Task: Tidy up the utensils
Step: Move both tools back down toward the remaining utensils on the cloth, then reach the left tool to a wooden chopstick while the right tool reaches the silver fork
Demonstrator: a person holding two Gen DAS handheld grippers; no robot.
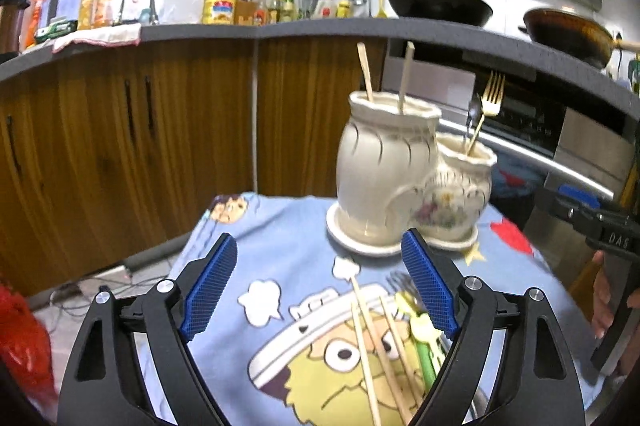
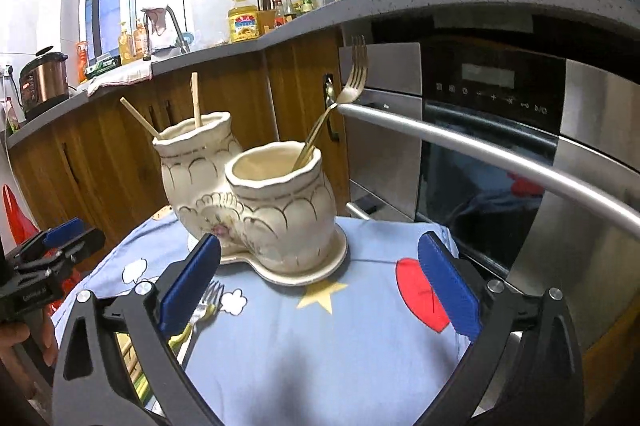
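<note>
The left gripper (image 1: 316, 290) is held wide open, with nothing gripped. Loose chopsticks (image 1: 372, 342) and a fork (image 1: 404, 286) are seen lying on the blue cartoon cloth (image 1: 280, 266) under it. The right gripper (image 2: 320, 282) is also spread wide and empty. Just beyond, a cream two-pot holder (image 2: 256, 201) is set on the cloth, with two chopsticks (image 2: 195, 99) in the tall pot and a gold fork (image 2: 354, 77) in the low one.

two wooden chopsticks (image 1: 405, 78) are stood in the taller cream ceramic pot (image 1: 380, 161); a gold fork (image 2: 343, 101) leans in the shorter pot (image 2: 286, 214). loose chopsticks (image 1: 370, 342) and a fork (image 2: 204, 306) are laid on the cloth-covered bench (image 2: 320, 354).
</note>
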